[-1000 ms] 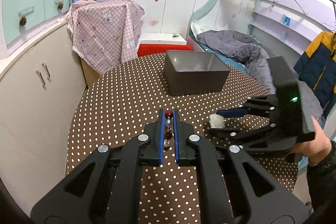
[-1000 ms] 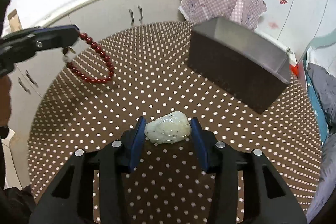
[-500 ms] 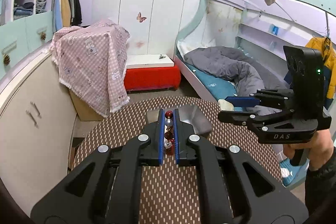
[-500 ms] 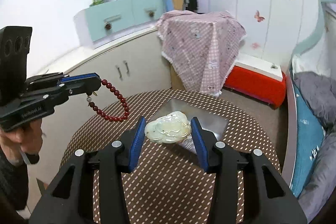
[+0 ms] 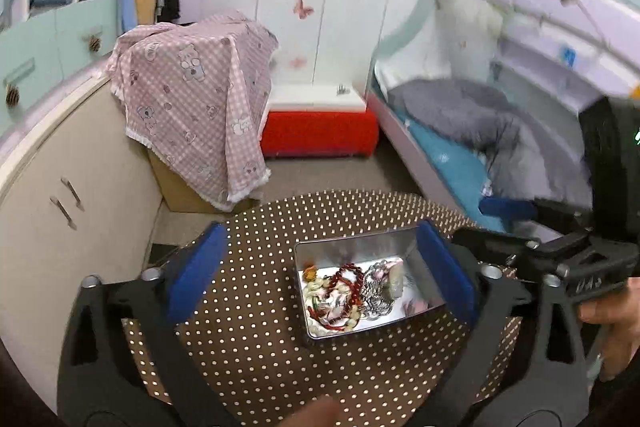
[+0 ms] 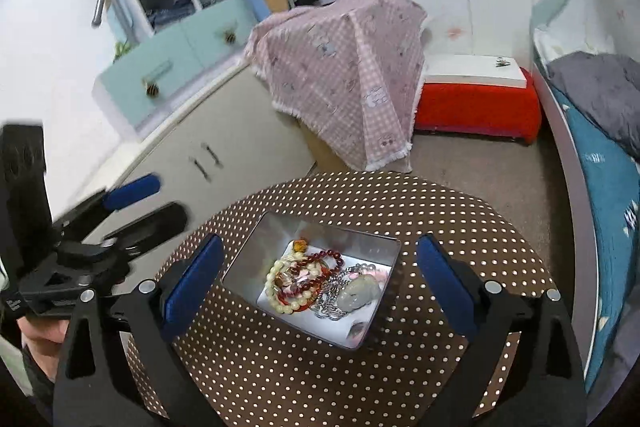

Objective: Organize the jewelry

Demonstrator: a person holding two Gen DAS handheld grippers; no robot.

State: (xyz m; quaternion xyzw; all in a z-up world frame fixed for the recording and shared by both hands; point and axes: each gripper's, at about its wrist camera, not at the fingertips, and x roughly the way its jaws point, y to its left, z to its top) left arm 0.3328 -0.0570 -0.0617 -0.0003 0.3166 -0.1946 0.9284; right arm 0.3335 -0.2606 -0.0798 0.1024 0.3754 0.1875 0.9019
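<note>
An open metal tin (image 5: 352,241) stands on the round dotted table (image 5: 256,327) and holds a heap of jewelry. In it lie a red bead bracelet (image 6: 316,267), a pale jade pendant (image 6: 358,293), cream beads (image 6: 280,287) and a silver chain (image 6: 332,307). My left gripper (image 5: 320,271) hovers above the tin with its jaws opening wide and nothing held between them. My right gripper (image 6: 320,283) hangs over the same tin (image 6: 332,223), its jaws also opening and bare. Each gripper shows in the other's view, the right gripper (image 5: 492,223) at the right, the left gripper (image 6: 148,205) at the left.
Beyond the table's far edge are a box under a pink checked cloth (image 5: 192,99), a red bench (image 5: 320,133) and a bed with a grey blanket (image 5: 472,115). Beige cabinets (image 6: 208,155) run along the left. A hand (image 5: 612,311) grips the right tool.
Both grippers rose over the tin and opened wide. The red bracelet left the left jaws and the jade pendant left the right jaws; both now lie in the tin.
</note>
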